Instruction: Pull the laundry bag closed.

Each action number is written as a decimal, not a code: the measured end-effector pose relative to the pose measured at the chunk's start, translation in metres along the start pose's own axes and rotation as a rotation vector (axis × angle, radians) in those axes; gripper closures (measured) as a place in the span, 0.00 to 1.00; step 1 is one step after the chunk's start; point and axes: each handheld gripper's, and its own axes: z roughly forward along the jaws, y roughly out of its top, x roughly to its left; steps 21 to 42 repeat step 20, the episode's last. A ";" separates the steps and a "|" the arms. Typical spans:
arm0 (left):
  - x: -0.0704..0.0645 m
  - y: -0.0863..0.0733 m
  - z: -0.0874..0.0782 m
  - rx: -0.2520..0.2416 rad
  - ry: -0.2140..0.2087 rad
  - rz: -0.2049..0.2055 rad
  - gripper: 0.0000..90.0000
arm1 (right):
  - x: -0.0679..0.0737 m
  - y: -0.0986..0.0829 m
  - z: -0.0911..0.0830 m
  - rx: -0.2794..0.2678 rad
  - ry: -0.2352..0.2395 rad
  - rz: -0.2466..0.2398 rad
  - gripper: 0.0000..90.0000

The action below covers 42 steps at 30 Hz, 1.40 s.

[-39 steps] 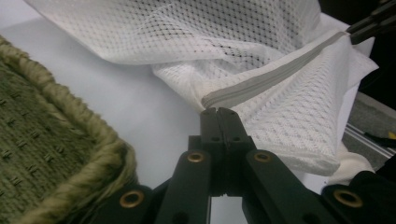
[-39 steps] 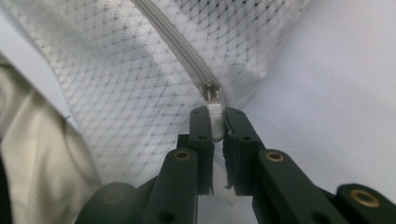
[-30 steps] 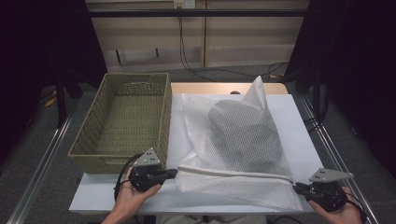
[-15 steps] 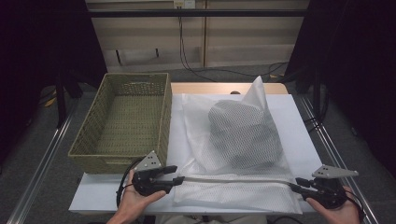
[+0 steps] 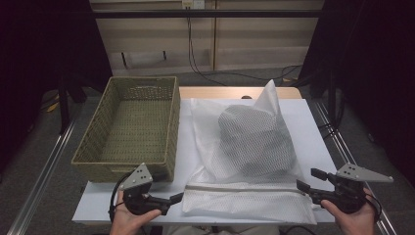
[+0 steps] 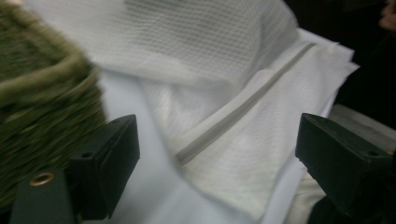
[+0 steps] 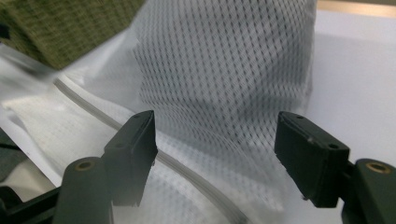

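A white mesh laundry bag [image 5: 254,139] lies on the white-covered table [image 5: 313,125], bulging around something grey inside. Its grey zipper [image 5: 244,188] runs along the near edge. At the bag's near left corner sits my left gripper [image 5: 172,199], open; in the left gripper view [image 6: 217,135] the zipper [image 6: 243,112] lies between the wide-apart jaws. By the near right corner my right gripper [image 5: 312,179] is open as well. The right gripper view [image 7: 215,126] has the bulging mesh [image 7: 224,70] and the zipper [image 7: 187,170] ahead of its jaws. Neither gripper holds anything.
A woven olive basket [image 5: 173,127] stands empty at the left, partly off the table, close to my left gripper [image 6: 42,84]. Cables trail over the floor behind the table. Bare white cover lies to the right of the bag.
Both grippers were shut on the ends of the bag's zipper edge, holding it taut. They have opened and let go, and the edge has settled on the table.
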 end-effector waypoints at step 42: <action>0.015 -0.006 -0.033 -0.071 0.111 0.004 0.06 | -0.007 -0.029 -0.017 -0.083 -0.040 0.100 0.36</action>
